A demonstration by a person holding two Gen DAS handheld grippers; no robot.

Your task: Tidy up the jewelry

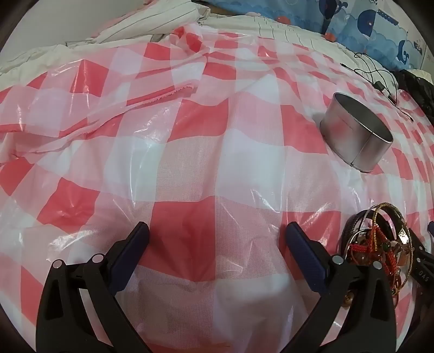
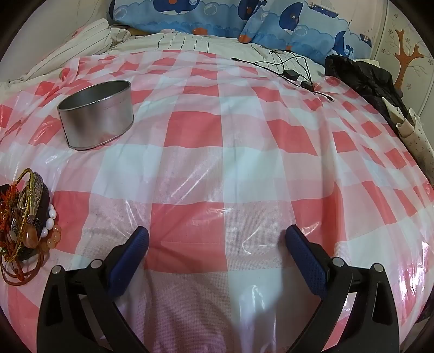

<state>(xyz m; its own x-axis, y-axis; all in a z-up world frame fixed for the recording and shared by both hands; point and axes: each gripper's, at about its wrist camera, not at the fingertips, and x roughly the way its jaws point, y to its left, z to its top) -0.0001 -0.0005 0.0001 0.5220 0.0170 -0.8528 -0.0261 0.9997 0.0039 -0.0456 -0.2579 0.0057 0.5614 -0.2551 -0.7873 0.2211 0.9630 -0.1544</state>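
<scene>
left gripper (image 1: 217, 233): jaws spread wide, nothing between them, only red-and-white checked cloth (image 1: 190, 152) below.
right gripper (image 2: 217, 236): jaws also wide apart and empty, over the same cloth (image 2: 230, 163).
jewelry, left view: a tangled pile (image 1: 379, 244) lies on the cloth just outside the right finger (image 1: 301, 244), at the lower right edge of the picture; not between the jaws. hoops, a dark band, red cord and beads are heaped together.
jewelry, right view: the pile (image 2: 27, 214) sits at the far left edge, outside the left finger (image 2: 133, 249) and a little apart from it; white and orange beads, a gold chain and red cord show.
tin: a round open metal tin (image 1: 355, 135) stands upright on the cloth beyond the pile, apart from it. in the left view it is up and to the right of the jaws; in the right view the tin (image 2: 96, 111) is up and to the left. whether anything lies inside cannot be told.
cables: thin black cables (image 2: 295, 70) lie at the far edge of the cloth.
pillows: blue whale-print pillows (image 2: 217, 19) at the back.
dark bag: a black bag (image 2: 363, 76) at the right rim.
</scene>
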